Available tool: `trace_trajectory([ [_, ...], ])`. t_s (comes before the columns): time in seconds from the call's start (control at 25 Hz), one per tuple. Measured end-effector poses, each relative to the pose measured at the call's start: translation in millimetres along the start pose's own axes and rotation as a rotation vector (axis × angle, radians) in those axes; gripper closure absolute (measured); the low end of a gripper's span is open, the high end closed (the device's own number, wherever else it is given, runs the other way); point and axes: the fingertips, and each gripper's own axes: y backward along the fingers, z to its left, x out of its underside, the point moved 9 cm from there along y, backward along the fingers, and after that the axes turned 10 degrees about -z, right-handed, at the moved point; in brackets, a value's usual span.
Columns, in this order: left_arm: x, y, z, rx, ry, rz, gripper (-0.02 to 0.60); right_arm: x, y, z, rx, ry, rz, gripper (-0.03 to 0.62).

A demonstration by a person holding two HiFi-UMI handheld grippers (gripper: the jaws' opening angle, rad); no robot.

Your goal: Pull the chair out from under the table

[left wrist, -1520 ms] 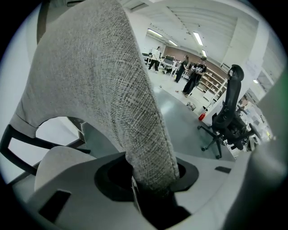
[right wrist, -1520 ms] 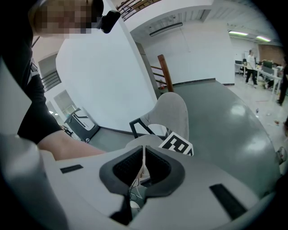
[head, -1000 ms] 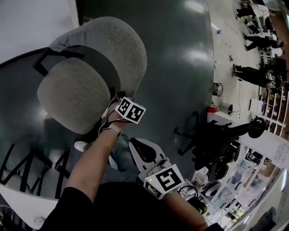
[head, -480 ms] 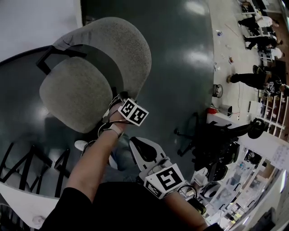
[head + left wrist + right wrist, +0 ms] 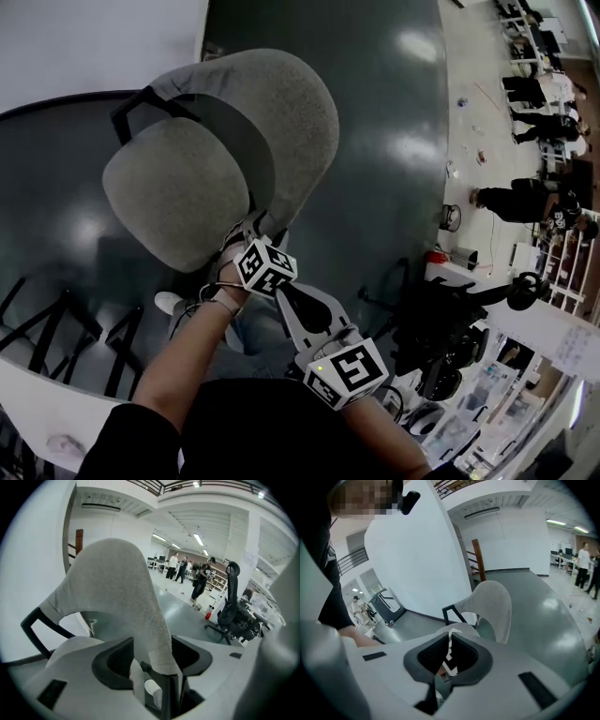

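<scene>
Your left gripper (image 5: 152,644) has its jaws spread wide, with the edge of the grey chair's (image 5: 117,583) backrest between them and rising straight ahead. Your right gripper (image 5: 447,656) has its jaws nearly together on nothing, and the chair sits ahead, slightly right.

A glossy dark-green floor (image 5: 394,122) fills the head view, with light reflections (image 5: 417,45) at 1 o'clock. A white wall (image 5: 94,42) stands at 11, a black office chair (image 5: 441,323) at 4, and people (image 5: 525,197) at 2.
</scene>
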Motion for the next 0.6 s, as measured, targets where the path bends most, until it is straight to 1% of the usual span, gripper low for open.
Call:
trace_trajectory([
  [0.12,5,42,17,-0.03,0.055,-0.066,0.324,-6,-7,12,-0.033,0.027,-0.002,0.579],
  [0.2,9,75,32,-0.071,0.101,-0.107,0.325,-10,-12,24,-0.068,0.049,-0.002,0.579],
  [0.4,30,176,68,-0.248,0.234,-0.224,0.351,-19,-29,70,-0.209,0.13,0.015,0.579],
  [0.52,47,245,83,-0.352,0.283,-0.297,0.384,-22,-46,108,-0.302,0.185,0.016,0.579],
  [0.6,59,295,84,-0.422,0.306,-0.349,0.415,-21,-52,135,-0.363,0.22,0.015,0.579],
])
